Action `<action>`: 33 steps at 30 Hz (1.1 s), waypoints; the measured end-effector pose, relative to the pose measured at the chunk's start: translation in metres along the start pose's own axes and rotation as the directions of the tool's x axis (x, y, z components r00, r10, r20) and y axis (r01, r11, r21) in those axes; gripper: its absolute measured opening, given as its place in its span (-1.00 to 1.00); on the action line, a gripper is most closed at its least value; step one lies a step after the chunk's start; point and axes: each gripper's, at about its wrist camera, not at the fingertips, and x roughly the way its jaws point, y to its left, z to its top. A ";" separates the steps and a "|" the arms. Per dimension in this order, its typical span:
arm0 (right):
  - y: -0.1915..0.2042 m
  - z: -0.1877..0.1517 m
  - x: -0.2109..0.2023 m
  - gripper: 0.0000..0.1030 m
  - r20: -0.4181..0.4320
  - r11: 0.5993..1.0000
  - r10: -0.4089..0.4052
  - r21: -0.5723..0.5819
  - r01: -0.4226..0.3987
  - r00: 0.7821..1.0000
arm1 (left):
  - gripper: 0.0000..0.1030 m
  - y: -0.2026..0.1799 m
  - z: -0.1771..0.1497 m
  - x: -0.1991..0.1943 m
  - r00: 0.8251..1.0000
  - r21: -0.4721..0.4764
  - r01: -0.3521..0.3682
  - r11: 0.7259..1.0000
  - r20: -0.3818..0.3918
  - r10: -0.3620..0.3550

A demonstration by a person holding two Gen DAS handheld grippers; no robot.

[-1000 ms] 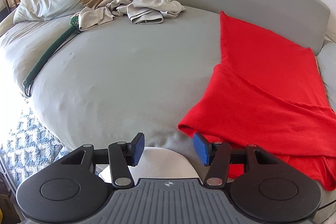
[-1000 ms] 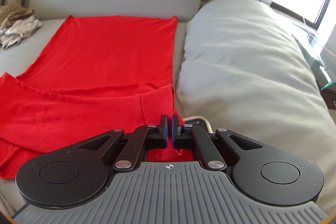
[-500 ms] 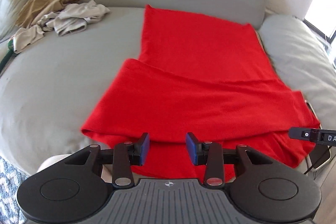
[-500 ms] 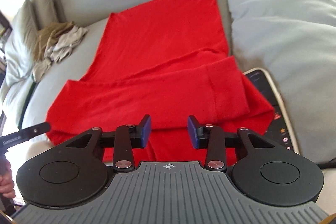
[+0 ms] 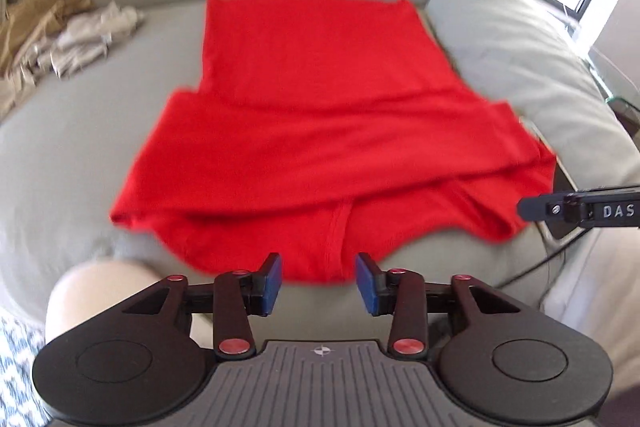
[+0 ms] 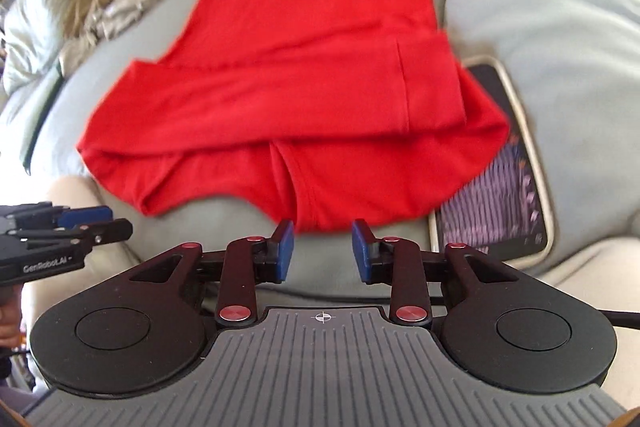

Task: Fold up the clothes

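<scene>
A red garment (image 5: 320, 123) lies spread on the grey sofa seat (image 5: 80, 131), its near part folded across itself with a seam running toward me. My left gripper (image 5: 319, 283) hovers open just short of its near hem, nothing between the blue pads. In the right wrist view the same red garment (image 6: 288, 99) fills the middle, and my right gripper (image 6: 322, 251) stands open just before its near edge. The right gripper's tip (image 5: 560, 209) shows at the right edge of the left view; the left gripper (image 6: 80, 223) shows at the far left of the right view.
A heap of beige and tan clothes (image 5: 68, 35) lies at the back left of the sofa. A large grey cushion (image 5: 520, 67) sits to the right. A phone with a lit screen (image 6: 496, 187) lies beside the garment's right edge, with a cable (image 5: 552, 259) nearby.
The right gripper went from shut to open and drew back from the garment. Both grippers swung to face the garment's near hem. The cloth's near part now lies folded over.
</scene>
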 end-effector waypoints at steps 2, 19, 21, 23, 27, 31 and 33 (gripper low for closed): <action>0.001 0.008 0.004 -0.26 0.038 1.000 0.023 0.013 -0.023 0.999 | -0.26 -0.003 0.004 0.006 1.000 0.001 0.006 1.000 -0.007 -0.006; -0.033 0.068 -0.104 0.89 0.422 0.920 0.200 0.230 -0.318 0.884 | 0.28 0.037 0.089 -0.088 0.932 -0.175 0.041 0.984 0.362 0.026; -0.056 0.085 -0.105 0.91 0.565 0.794 0.292 0.306 -0.525 0.771 | 0.28 0.043 0.107 -0.090 0.930 -0.217 0.068 0.974 0.366 0.016; -0.080 0.097 -0.104 0.91 0.720 0.624 0.303 0.345 -0.701 0.624 | 0.28 0.044 0.117 -0.090 0.932 -0.237 0.118 0.964 0.362 -0.025; -0.096 0.125 -0.117 0.91 0.817 0.715 -0.172 0.488 -0.501 0.551 | 0.28 0.043 0.127 -0.082 0.942 -0.215 0.106 0.971 0.333 -0.029; -0.085 0.181 -0.104 0.92 0.725 0.852 -0.410 0.521 -0.051 0.554 | 0.30 0.065 0.163 -0.044 0.958 -0.226 0.012 0.974 0.283 0.054; -0.081 0.208 -0.086 0.92 0.721 0.880 -0.417 0.473 0.047 0.554 | 0.30 0.079 0.189 -0.017 0.961 -0.242 -0.027 0.970 0.261 0.092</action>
